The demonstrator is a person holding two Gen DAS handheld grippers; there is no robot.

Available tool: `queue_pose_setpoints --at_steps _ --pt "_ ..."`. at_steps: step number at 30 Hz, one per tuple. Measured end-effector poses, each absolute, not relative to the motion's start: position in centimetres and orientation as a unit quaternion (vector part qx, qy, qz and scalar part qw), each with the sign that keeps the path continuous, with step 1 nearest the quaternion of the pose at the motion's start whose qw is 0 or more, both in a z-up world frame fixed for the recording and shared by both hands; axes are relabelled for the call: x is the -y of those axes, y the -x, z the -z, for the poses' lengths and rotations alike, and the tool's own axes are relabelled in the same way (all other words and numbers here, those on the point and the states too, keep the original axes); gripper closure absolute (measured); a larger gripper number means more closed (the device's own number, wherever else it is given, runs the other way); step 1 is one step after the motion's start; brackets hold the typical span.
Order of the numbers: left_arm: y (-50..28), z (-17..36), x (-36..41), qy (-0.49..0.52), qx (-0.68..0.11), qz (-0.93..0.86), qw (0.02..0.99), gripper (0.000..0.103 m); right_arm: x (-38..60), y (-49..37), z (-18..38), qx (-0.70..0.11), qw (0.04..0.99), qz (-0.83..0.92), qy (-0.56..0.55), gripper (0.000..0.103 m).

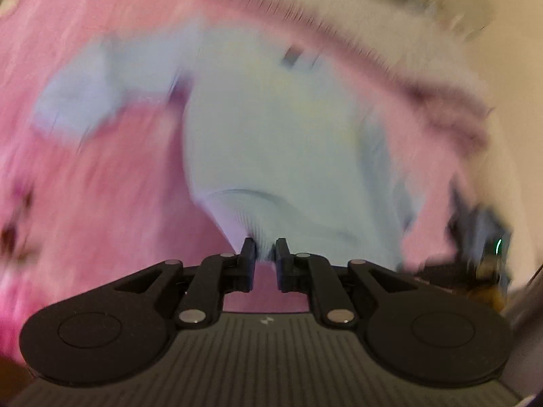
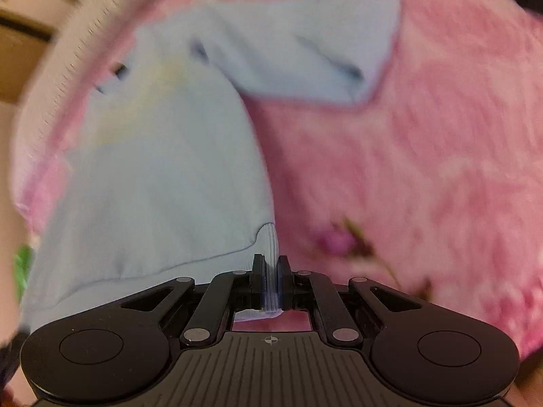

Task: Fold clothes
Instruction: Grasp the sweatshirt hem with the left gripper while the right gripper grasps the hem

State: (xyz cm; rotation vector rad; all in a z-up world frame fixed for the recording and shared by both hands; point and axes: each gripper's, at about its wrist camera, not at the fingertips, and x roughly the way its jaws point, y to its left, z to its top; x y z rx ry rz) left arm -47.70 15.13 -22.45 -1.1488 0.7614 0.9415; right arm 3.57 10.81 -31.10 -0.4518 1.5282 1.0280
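Note:
A light blue shirt (image 1: 271, 135) lies spread on a pink fuzzy blanket (image 1: 101, 186), one sleeve out to the left. My left gripper (image 1: 264, 247) is shut on the ribbed hem corner of the shirt. In the right wrist view the same shirt (image 2: 163, 169) stretches away, its sleeve (image 2: 305, 54) to the upper right. My right gripper (image 2: 270, 266) is shut on the other ribbed hem corner, and cloth pokes out behind the jaws. Both views are motion-blurred.
The pink blanket (image 2: 424, 169) has a white fringed edge (image 1: 390, 34) at the far side. Beyond it are a cream floor or wall and a wooden strip (image 2: 20, 51). A dark object (image 1: 482, 237) lies at the blanket's right edge.

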Motion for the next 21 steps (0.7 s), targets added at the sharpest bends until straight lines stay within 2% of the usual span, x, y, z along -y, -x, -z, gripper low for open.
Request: queue_pose_setpoints --at_steps 2,4,6,7,9,11,14,15,17,18,19,21 --pt "48.9 24.9 -14.5 0.519 -0.372 -0.447 0.626 0.094 -10.8 -2.7 32.0 -0.64 0.604 -0.406 0.246 0.093" --pt "50.2 26.8 -14.7 0.524 -0.36 -0.482 0.602 0.093 -11.0 -2.2 32.6 -0.626 0.62 -0.385 0.276 0.075" --pt "50.8 28.4 -15.8 0.538 -0.325 -0.498 0.598 0.082 -10.7 -2.4 32.7 -0.636 0.615 -0.398 0.245 0.065" --pt "50.9 29.2 -16.4 0.544 -0.309 -0.5 0.598 0.081 -10.6 -2.5 32.8 -0.64 0.613 -0.403 0.23 0.058" --pt "50.6 30.8 -17.1 0.552 -0.292 -0.501 0.6 0.074 -10.0 -2.9 33.1 -0.648 0.615 -0.398 0.209 0.051" --pt "50.2 32.7 -17.6 0.561 -0.287 -0.499 0.595 0.071 -9.5 -3.4 33.5 -0.656 0.617 -0.392 0.187 0.05" --pt "49.5 35.4 -18.2 0.58 -0.274 -0.49 0.59 0.072 -9.1 -3.6 34.3 -0.66 0.623 -0.388 0.164 0.049" --pt "49.1 36.1 -18.3 0.586 -0.27 -0.488 0.588 0.079 -8.9 -3.4 34.4 -0.658 0.625 -0.389 0.157 0.049" --pt "48.3 35.9 -18.4 0.576 -0.274 -0.488 0.596 0.095 -8.9 -3.1 34.3 -0.651 0.628 -0.397 0.152 0.05" --pt "47.9 35.6 -18.4 0.568 -0.276 -0.488 0.603 0.097 -9.0 -2.6 34.2 -0.644 0.627 -0.406 0.165 0.077" --pt "47.9 35.0 -18.3 0.558 -0.274 -0.491 0.611 0.098 -9.2 -2.0 33.9 -0.634 0.622 -0.422 0.184 0.092" --pt "49.3 32.2 -17.6 0.528 -0.256 -0.508 0.63 0.098 -9.3 -0.9 32.6 -0.606 0.612 -0.462 0.211 0.098"
